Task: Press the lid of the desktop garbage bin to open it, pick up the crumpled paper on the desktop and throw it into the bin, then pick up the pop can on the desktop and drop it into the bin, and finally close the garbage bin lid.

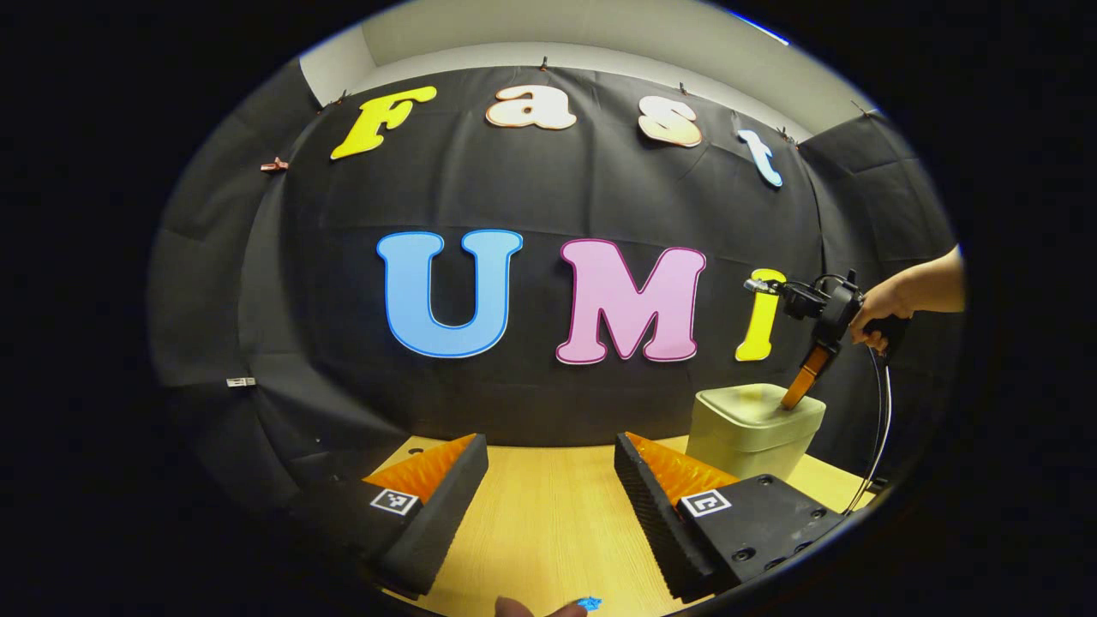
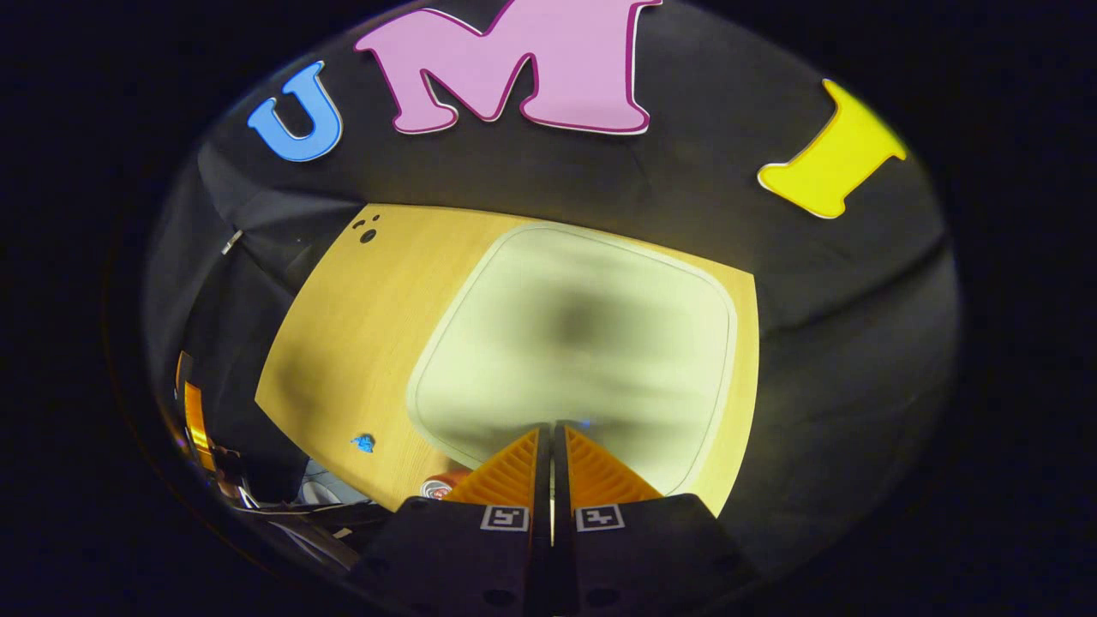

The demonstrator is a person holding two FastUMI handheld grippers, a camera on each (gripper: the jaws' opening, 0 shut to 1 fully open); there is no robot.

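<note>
Right tongs (image 2: pixel 553 428), closed, tips on bin lid (image 2: pixel 591 334).

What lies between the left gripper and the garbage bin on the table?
In the left gripper view, just bare wooden table separates the left gripper from the garbage bin; nothing stands on that stretch.

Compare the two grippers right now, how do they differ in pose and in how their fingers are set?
The left gripper has its fingers spread wide with nothing between them; the right gripper has its fingers closed together. The left gripper points level along the table toward the booth wall; the right gripper points down onto the lid of the garbage bin, its tips at the lid. Both are hand-held, and neither holds an object.
</note>
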